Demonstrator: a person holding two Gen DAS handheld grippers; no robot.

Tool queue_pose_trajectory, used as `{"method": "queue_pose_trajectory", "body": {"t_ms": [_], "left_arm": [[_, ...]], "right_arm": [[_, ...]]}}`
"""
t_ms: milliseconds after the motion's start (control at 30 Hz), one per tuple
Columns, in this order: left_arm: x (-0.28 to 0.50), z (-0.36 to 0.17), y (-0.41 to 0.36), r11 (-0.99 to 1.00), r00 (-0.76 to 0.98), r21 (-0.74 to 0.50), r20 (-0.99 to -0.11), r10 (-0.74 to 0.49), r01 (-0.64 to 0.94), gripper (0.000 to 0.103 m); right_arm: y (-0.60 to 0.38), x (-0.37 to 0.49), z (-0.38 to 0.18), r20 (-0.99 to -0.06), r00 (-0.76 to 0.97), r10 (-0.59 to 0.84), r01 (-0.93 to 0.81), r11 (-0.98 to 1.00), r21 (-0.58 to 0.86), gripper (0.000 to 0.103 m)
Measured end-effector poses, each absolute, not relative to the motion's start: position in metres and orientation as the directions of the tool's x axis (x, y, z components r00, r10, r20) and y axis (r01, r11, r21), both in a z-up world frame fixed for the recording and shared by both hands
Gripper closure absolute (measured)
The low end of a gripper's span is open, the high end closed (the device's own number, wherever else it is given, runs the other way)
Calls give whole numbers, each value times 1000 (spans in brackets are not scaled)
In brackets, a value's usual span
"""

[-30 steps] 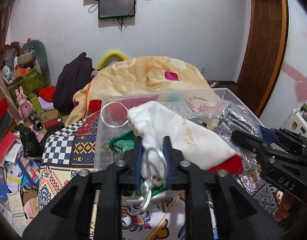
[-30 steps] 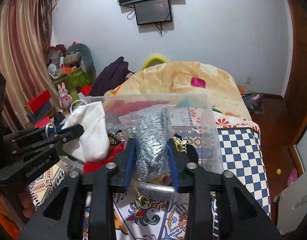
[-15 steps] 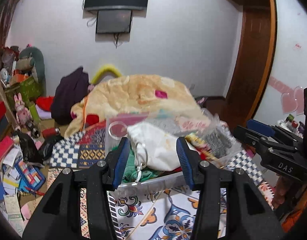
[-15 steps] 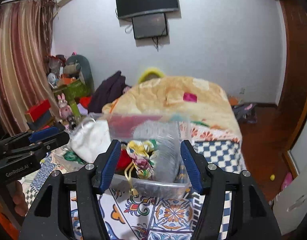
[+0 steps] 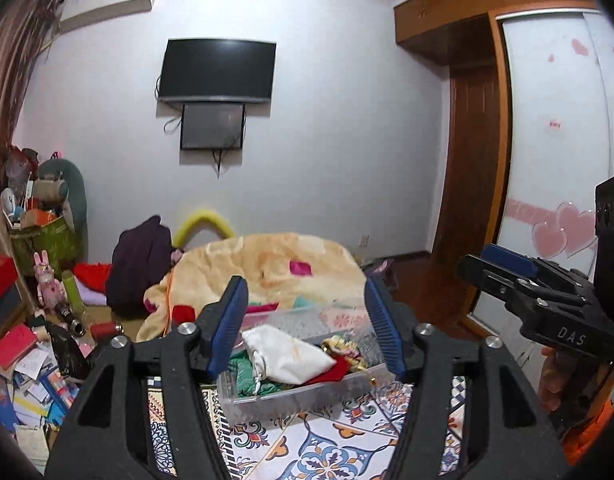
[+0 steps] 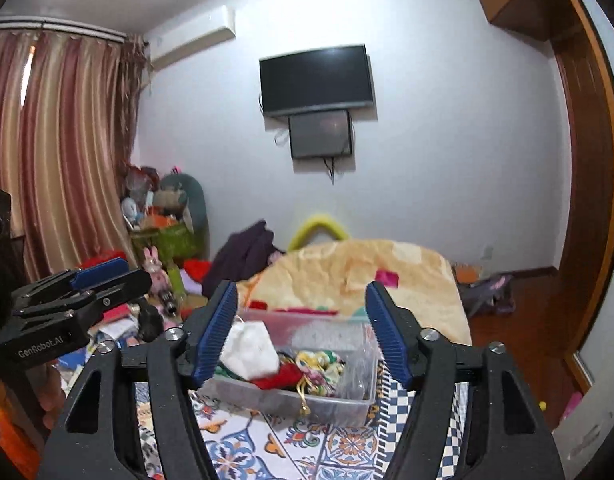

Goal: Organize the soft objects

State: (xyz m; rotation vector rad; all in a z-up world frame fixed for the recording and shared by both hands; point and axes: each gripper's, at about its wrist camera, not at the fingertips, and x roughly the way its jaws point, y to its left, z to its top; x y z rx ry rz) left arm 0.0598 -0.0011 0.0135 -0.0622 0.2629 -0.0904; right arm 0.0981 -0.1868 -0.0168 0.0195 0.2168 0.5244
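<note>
A clear plastic box [image 5: 307, 394] [image 6: 291, 398] stands on a patterned bed cover. In it lie a white drawstring pouch [image 5: 287, 356] [image 6: 249, 346], a red cloth [image 6: 281, 376], green cloth [image 5: 249, 376], a flowered pouch [image 6: 317, 362] and a clear bag with a grey item [image 6: 357, 364]. My left gripper [image 5: 307, 328] is open and empty, held back above the box. My right gripper [image 6: 301, 328] is open and empty too. Each gripper shows at the edge of the other's view [image 5: 519, 284] [image 6: 87, 292].
A peach blanket [image 5: 275, 272] is heaped behind the box. A dark garment [image 5: 141, 264] and toys, books and boxes [image 5: 31, 340] crowd the left side. A TV [image 5: 219, 70] hangs on the far wall. A wooden door and wardrobe [image 5: 479, 184] stand to the right.
Both grippers opened, letting the white pouch and the bagged grey item drop into the box, then pulled back and up away from it.
</note>
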Motion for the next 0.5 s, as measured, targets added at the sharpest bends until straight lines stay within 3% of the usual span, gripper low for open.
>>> {"method": "queue_pose_trajectory", "body": {"t_ms": [100, 233, 333, 500], "left_arm": [[51, 19, -2, 994, 967, -77, -236, -100, 84, 33], [42, 21, -3, 993, 971, -76, -218, -101, 87, 24], [40, 20, -6, 994, 972, -69, -216, -94, 81, 14], [40, 16, -7, 995, 971, -66, -221, -91, 78, 10]], "right_arm": [[-189, 91, -13, -176, 848, 500, -496, 866, 70, 31], [-189, 90, -17, -161, 853, 496, -490, 868, 76, 20], [-188, 90, -19, -167, 853, 494, -487, 870, 80, 20], [-183, 90, -25, -178, 855, 487, -482, 873, 75, 14]]}}
